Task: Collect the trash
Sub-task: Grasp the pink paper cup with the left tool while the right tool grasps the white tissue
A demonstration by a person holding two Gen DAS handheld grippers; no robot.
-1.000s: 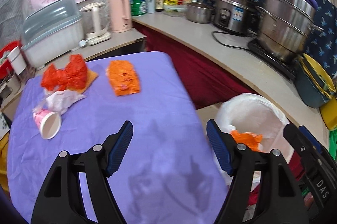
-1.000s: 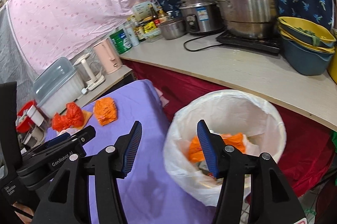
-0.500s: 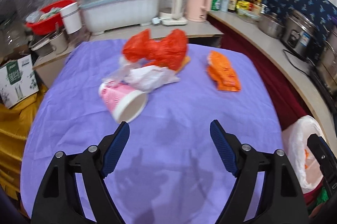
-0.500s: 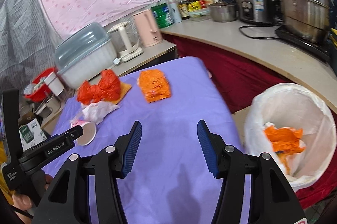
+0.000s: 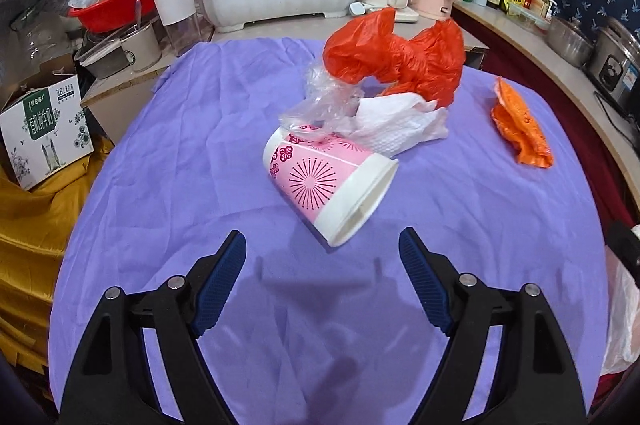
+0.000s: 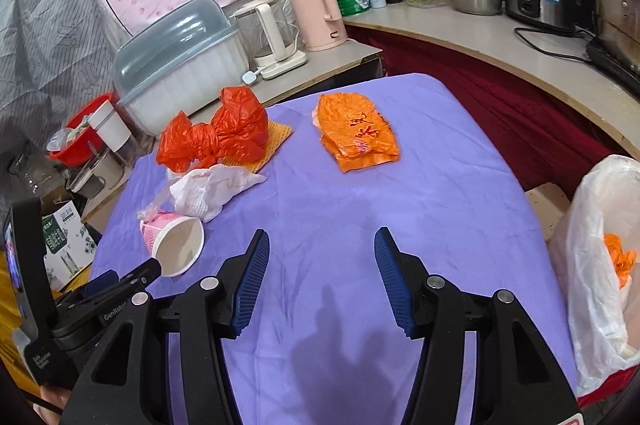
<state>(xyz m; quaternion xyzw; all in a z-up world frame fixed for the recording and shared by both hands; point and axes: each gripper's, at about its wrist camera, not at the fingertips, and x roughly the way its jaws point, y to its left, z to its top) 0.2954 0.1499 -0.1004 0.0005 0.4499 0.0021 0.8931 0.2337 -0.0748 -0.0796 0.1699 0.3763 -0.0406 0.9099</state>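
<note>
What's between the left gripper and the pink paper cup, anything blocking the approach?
Nothing visible. The left gripper is open, and only bare purple cloth lies between it and the tipped pink paper cup. A clear plastic wrapper and a white tissue crowd the cup's far end, beyond the approach.

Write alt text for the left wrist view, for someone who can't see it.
The open left claw hovers just short of a pink paper cup lying on its side on a purple tablecloth. Behind the cup lie a white tissue, clear plastic, a red bag and an orange wrapper.
</note>
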